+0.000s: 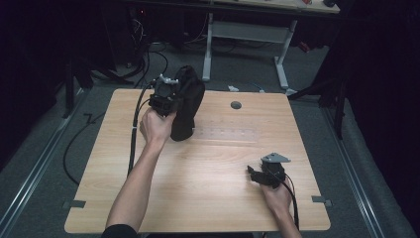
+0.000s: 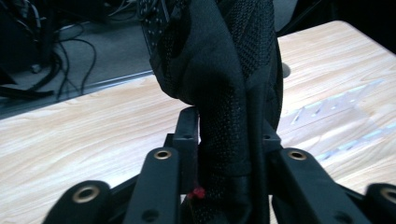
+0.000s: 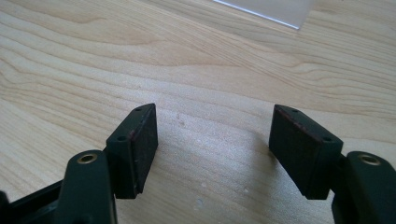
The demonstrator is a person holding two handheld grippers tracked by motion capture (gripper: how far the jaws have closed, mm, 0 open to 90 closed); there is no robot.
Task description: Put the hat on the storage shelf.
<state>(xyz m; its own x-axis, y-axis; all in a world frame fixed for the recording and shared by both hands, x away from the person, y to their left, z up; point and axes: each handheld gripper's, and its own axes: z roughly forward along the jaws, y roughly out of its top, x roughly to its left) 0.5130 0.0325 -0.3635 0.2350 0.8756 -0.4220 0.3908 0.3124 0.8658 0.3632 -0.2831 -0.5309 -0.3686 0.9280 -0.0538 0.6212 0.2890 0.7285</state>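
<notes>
Left claw (image 2: 224,140) clamped on black bag (image 1: 187,101) | right claw (image 3: 212,149) apart, idle over surface (image 1: 208,168) | advise: keep clamp firm, steady bag's base.

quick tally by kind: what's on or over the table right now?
Black fabric bag, clamped by the left gripper: 1
Handheld grippers, the left one plus the right gripper with jaws apart over bare wood: 2
Clear plastic strip lying flat on the table: 1
Total: 4
</notes>
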